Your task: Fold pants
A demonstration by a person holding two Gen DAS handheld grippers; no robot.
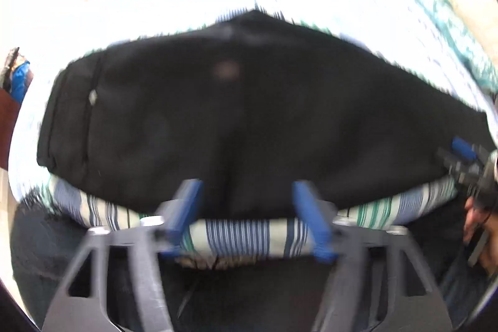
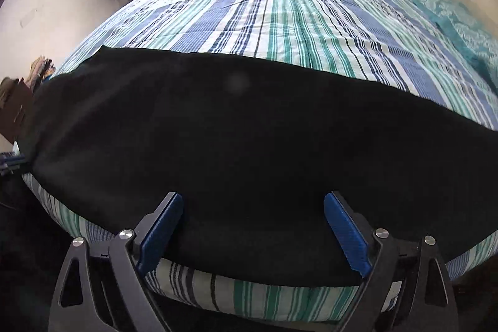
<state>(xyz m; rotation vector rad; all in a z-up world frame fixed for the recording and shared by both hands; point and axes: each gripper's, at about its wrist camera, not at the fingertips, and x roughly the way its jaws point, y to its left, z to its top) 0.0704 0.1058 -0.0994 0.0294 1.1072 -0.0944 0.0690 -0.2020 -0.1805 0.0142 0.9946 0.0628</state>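
Black pants (image 2: 236, 126) lie flat across the near end of the bed (image 2: 295, 21), running along its front edge on the striped blue, green and white bedspread, near hem just at the edge of the mattress. Left gripper (image 1: 249, 201) hangs over the near edge of the pants, blue fingers (image 1: 186, 207) spread wide apart, nothing pinched between them (this view is blurred, far part of the bed washed out white). Right gripper (image 2: 253, 226) also over the near edge of the pants, further along, fingers (image 2: 345, 235) wide apart, cloth under the gap but not clamped. In the left wrist view the right gripper shows at the pants' right end with a hand (image 1: 476, 223) just behind it. Teal blanket (image 2: 451, 17) lies along the bed's far right side, well apart from the pants.
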